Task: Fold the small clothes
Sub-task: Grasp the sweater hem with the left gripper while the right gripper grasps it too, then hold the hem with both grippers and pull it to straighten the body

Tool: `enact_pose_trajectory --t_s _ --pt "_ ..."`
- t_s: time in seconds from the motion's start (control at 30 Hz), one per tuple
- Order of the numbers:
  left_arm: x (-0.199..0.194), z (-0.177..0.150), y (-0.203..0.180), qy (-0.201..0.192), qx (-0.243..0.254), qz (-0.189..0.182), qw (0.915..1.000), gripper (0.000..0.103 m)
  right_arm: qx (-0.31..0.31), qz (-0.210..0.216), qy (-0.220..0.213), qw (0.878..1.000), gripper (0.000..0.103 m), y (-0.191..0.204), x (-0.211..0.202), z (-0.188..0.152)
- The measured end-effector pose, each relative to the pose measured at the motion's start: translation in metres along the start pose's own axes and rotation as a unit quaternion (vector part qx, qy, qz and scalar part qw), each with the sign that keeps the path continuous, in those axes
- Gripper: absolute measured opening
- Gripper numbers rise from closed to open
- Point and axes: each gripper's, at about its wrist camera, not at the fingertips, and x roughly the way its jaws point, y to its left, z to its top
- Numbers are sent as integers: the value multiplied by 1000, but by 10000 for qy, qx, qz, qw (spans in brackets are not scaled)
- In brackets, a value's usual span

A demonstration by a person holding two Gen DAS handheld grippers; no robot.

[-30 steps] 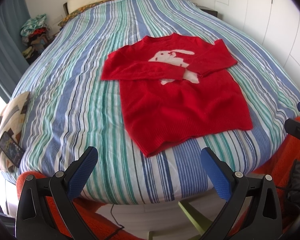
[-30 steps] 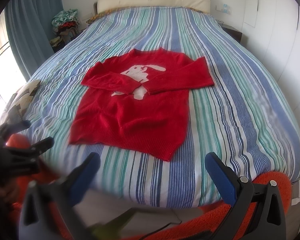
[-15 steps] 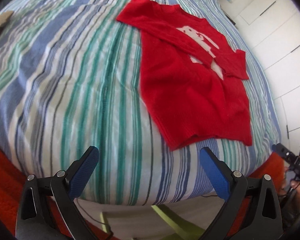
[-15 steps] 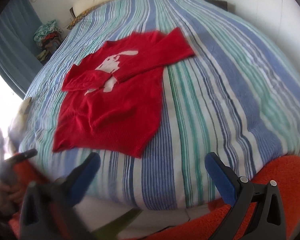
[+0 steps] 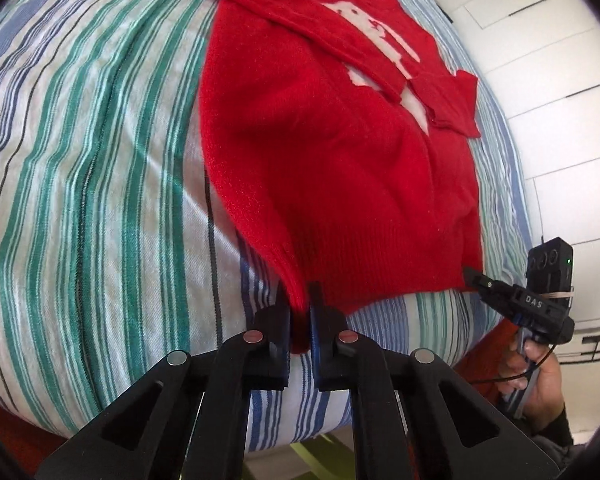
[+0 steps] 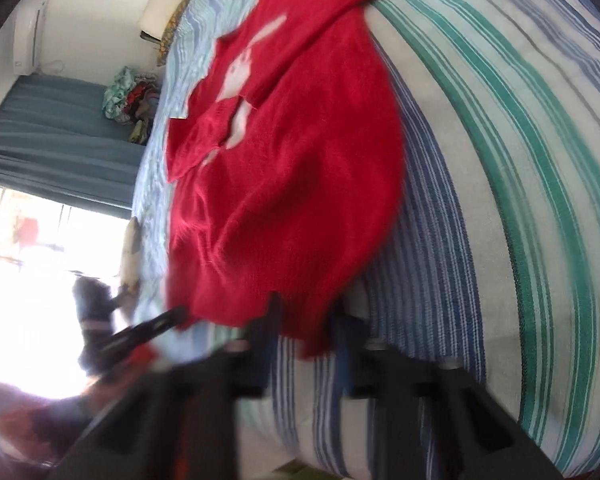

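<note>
A red sweater (image 5: 332, 152) with a white rabbit pattern lies flat on the striped bed, both sleeves folded across its chest. It also shows in the right wrist view (image 6: 292, 184). My left gripper (image 5: 299, 312) is shut on the sweater's near left hem corner. My right gripper (image 6: 304, 332) is at the near right hem corner, with the hem between its narrowed jaws; the view is blurred. The right gripper also shows in the left wrist view (image 5: 470, 274) at the hem's other corner.
The striped bedspread (image 5: 80, 160) covers the bed to its near edge. White wardrobe doors (image 5: 560, 60) stand to the right. A pile of clothes (image 6: 132, 100) and a blue curtain (image 6: 52, 140) are at the far left by a bright window.
Both grippers moved forward and down from the bed's foot to the sweater's hem corners. Both went from wide open to closed or nearly closed on the hem.
</note>
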Motion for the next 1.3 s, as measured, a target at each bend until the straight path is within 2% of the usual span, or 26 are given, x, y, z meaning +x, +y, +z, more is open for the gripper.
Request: enact_pose_trajectory --t_s 0.07,0.2,0.3,0.37,0.5,0.63,0.73,0.83,1.03,1.3 --pt "-15 -5 2 -57 84 144 9998 5 -29 -218 -18 9998 5 1 -8 -1" --pt "-39 -18 0 -42 338 198 9992 4 -446 -874 -31 9952 4 16 -45 -10" --pt "-43 -23 -6 67 440 276 9986 4 -543 -1131 119 9920 4 21 -57 -12" --pt "-44 -24 -7 97 546 493 9972 4 -618 -1290 248 9894 4 25 -55 -13" --pt "-28 -23 -2 244 566 867 9943 4 -698 -1471 379 9859 4 26 -50 -7" --pt "2 -21 16 470 293 921 9942 4 -606 -1780 471 9810 4 6 -35 -3" --pt "6 -18 11 430 359 1085 9925 4 -250 -1654 525 9845 3 -16 -21 -1" --pt "10 -18 9 395 445 1180 9912 5 -231 -1668 474 9846 3 -16 -16 1" --pt "16 -18 4 364 408 1195 9913 5 -171 -1572 374 9867 3 -20 -20 -6" --pt "14 -22 12 312 382 1125 9924 7 -248 -1676 341 9849 3 -18 -15 -7"
